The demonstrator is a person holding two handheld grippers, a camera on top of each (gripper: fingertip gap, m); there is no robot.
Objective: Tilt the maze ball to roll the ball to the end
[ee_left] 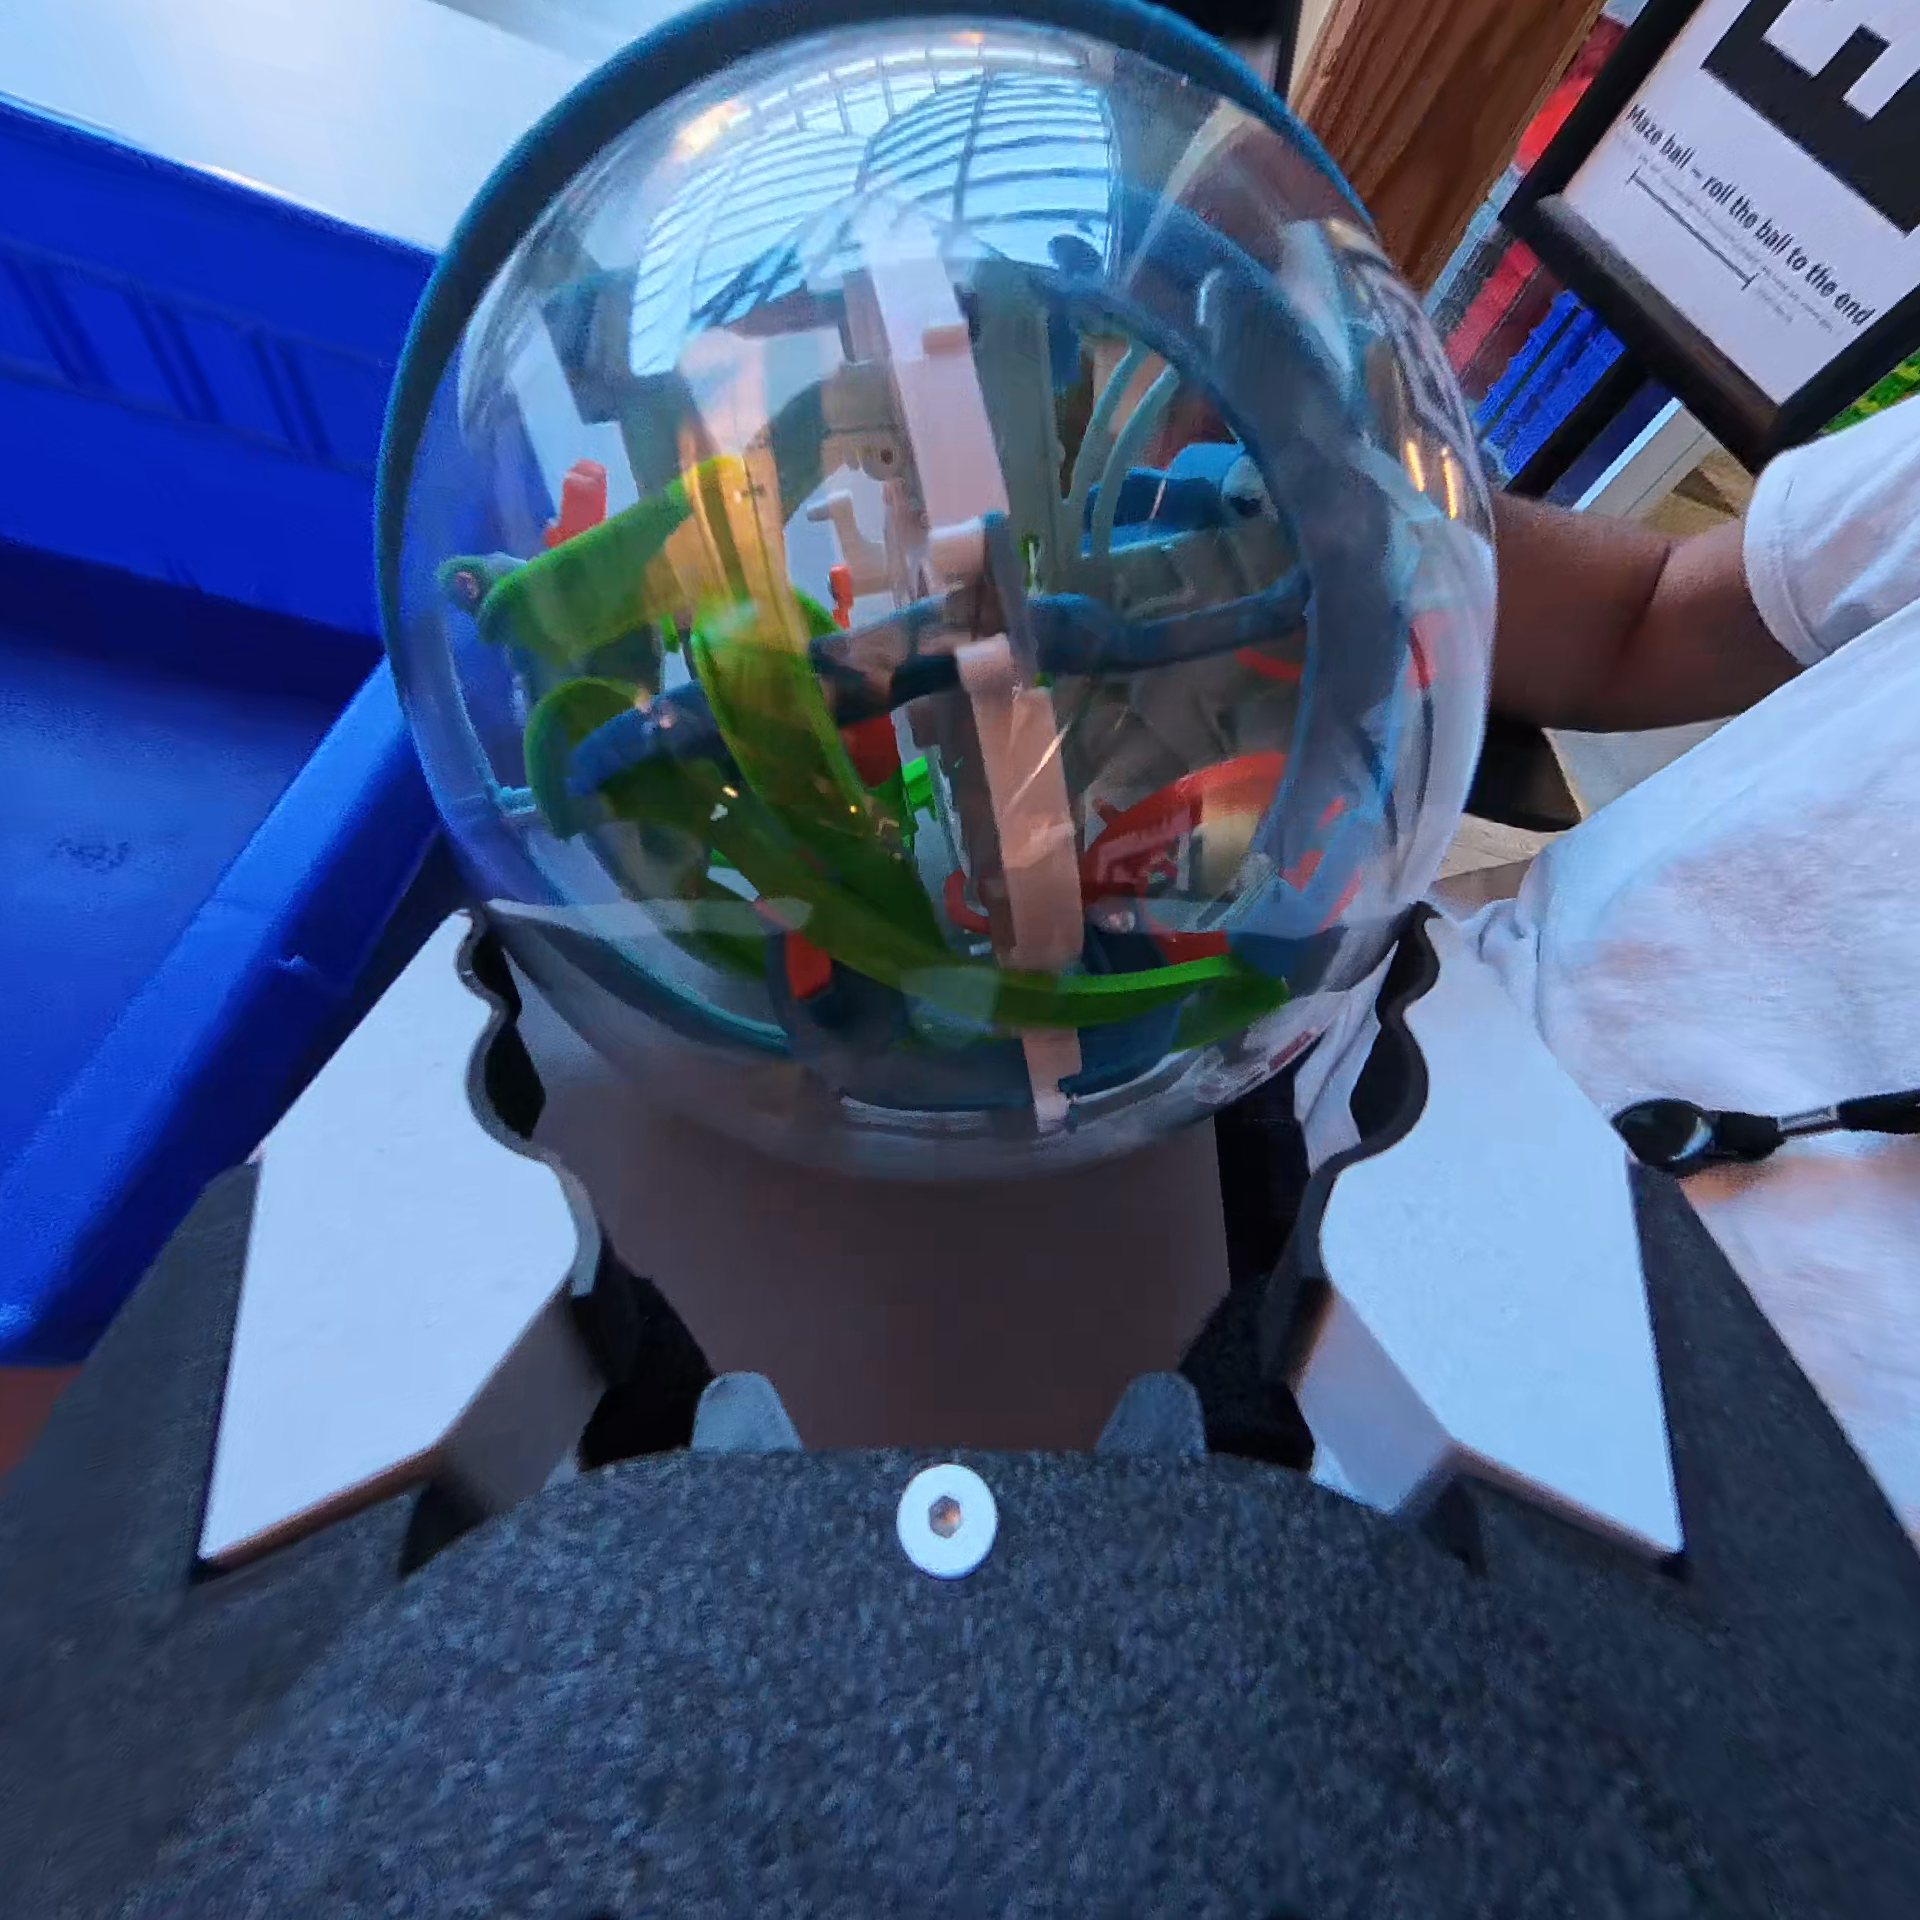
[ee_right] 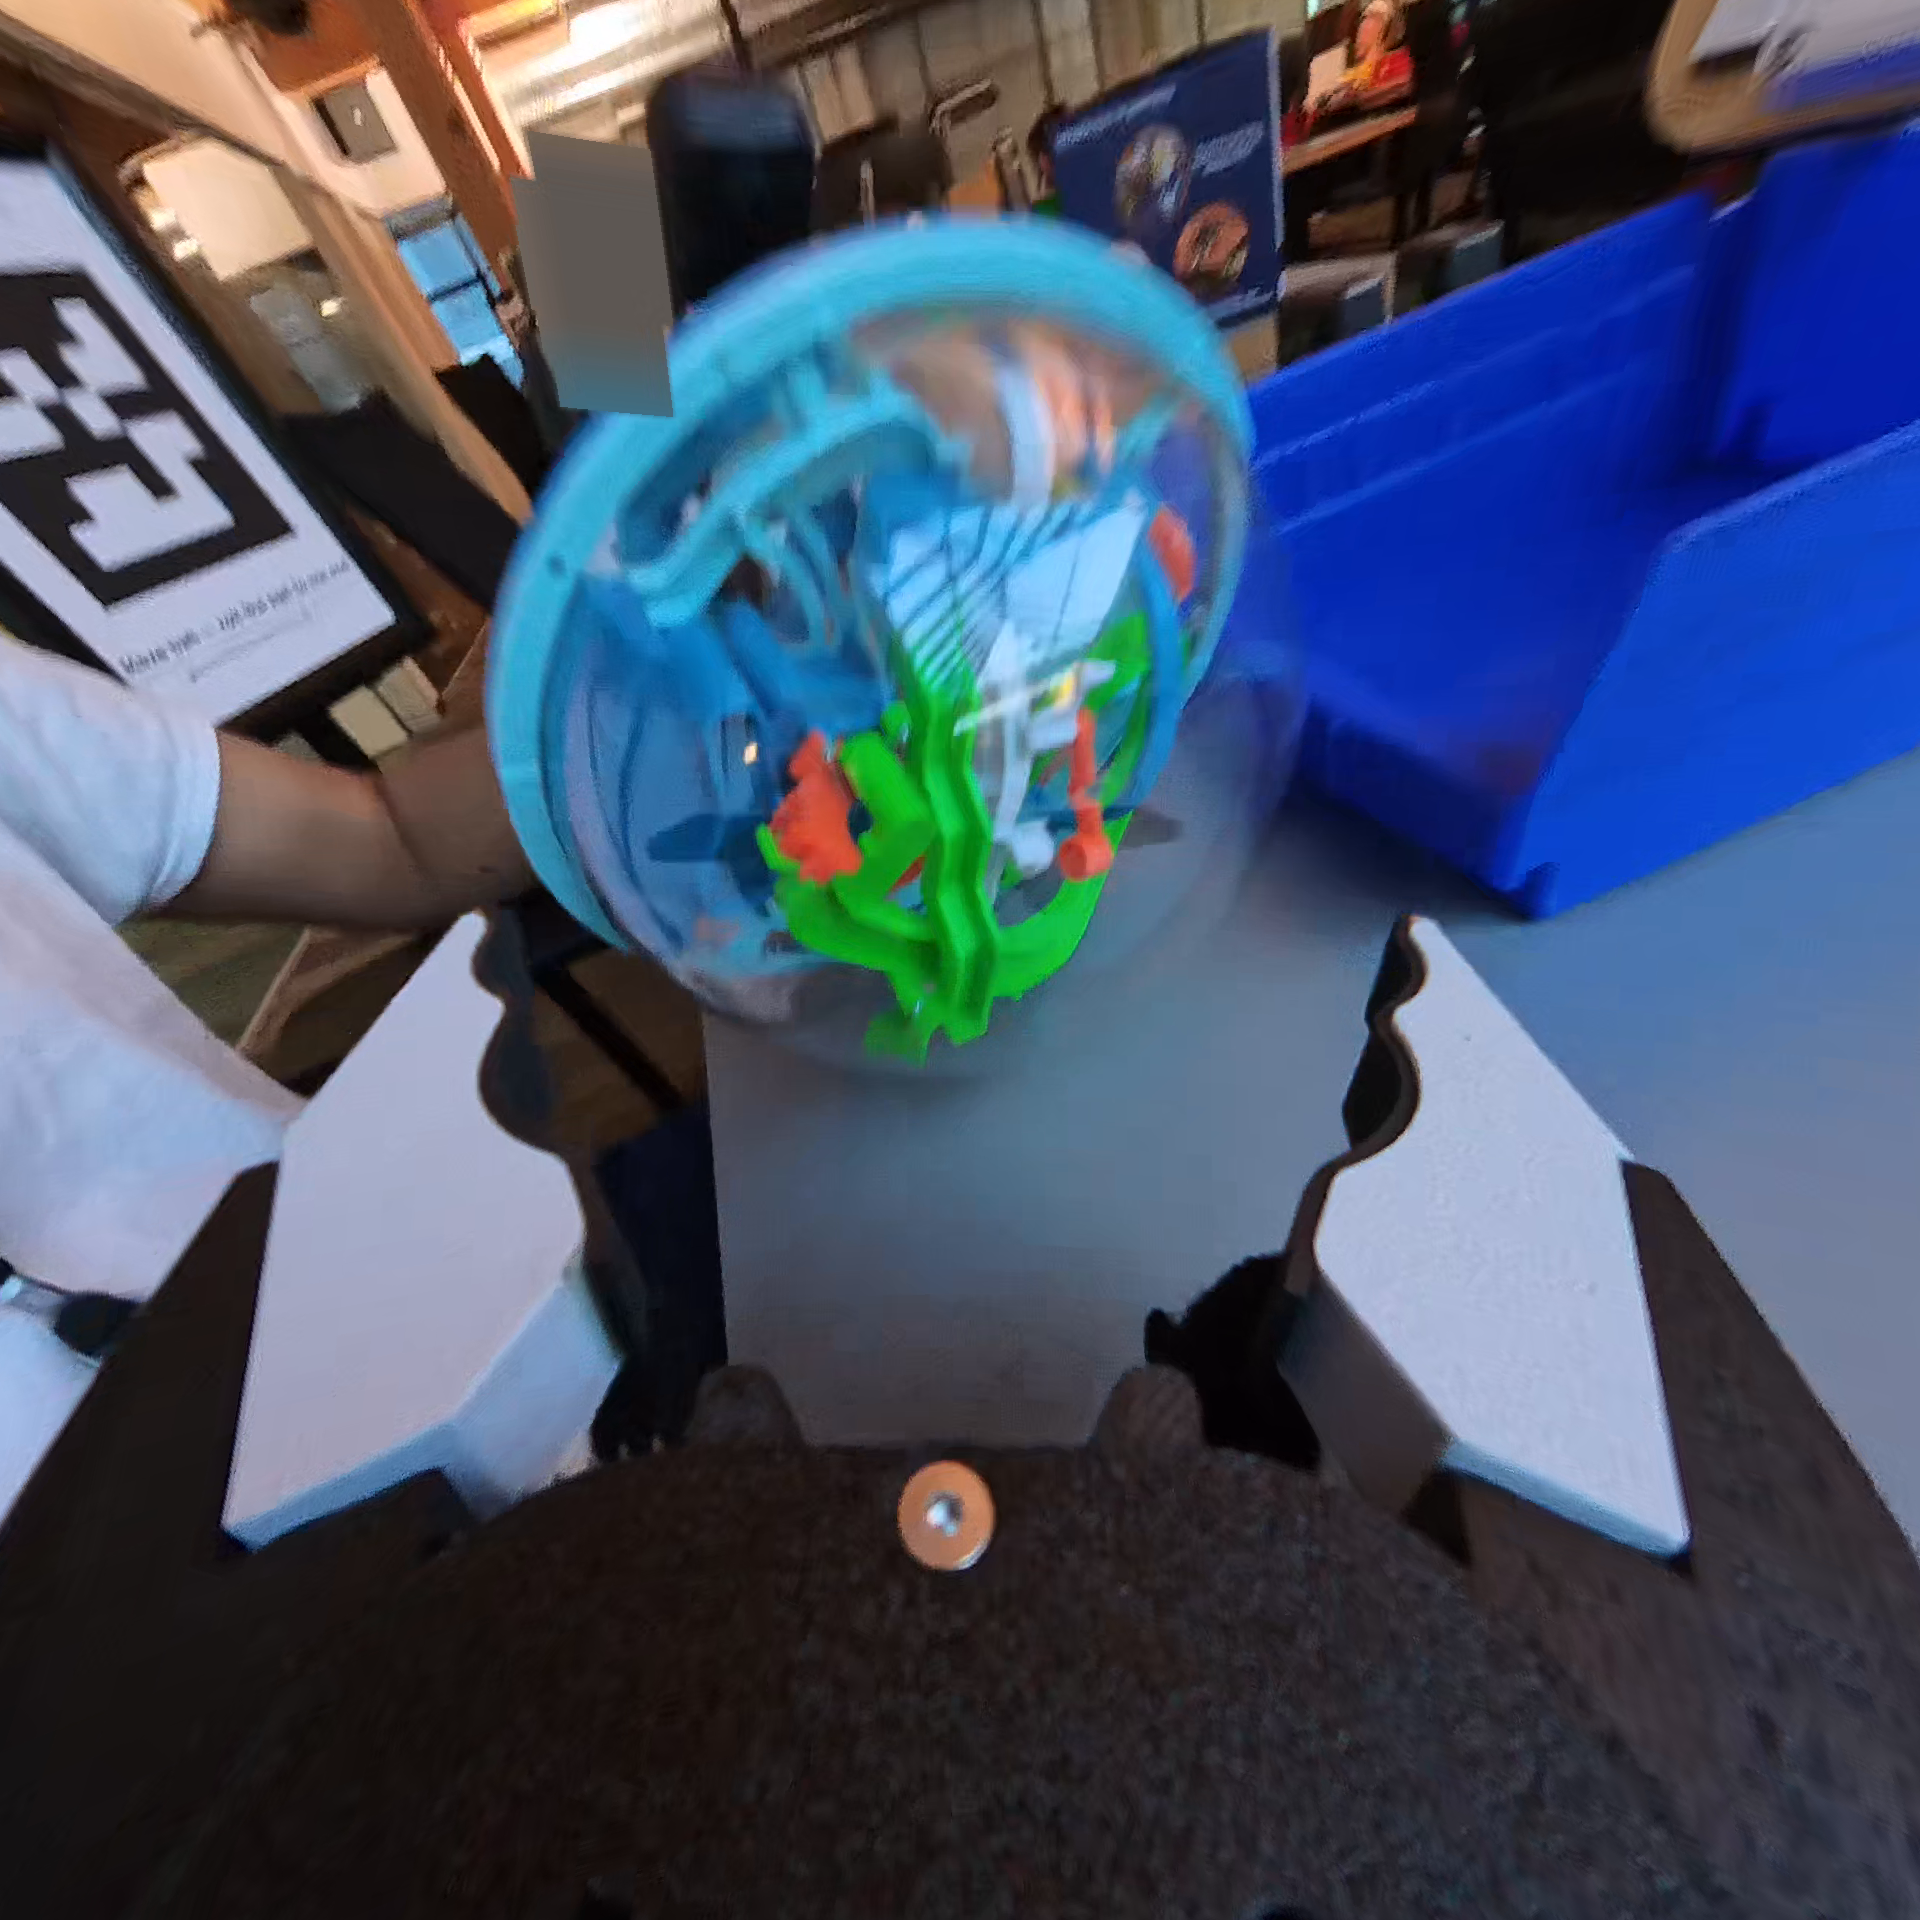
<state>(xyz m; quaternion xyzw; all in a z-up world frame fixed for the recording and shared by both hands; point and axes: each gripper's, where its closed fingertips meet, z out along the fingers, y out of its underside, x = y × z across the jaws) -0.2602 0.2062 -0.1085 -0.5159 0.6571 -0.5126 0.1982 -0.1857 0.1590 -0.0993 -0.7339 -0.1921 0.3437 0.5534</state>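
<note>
The maze ball is a clear sphere with a teal rim and green, blue, orange and pink tracks inside. It fills the left wrist view, and my left gripper is shut on its lower sides. In the right wrist view the maze ball is blurred, tilted and raised above the grey table. My right gripper is open and empty, just short of the ball's underside. I cannot make out the small ball inside. The ball hides most of the left gripper in the right wrist view.
A blue plastic bin stands close beside the ball, at the right in the right wrist view. A black-framed sign stands on the other side, also in the right wrist view. A person's arm and white shirt are near.
</note>
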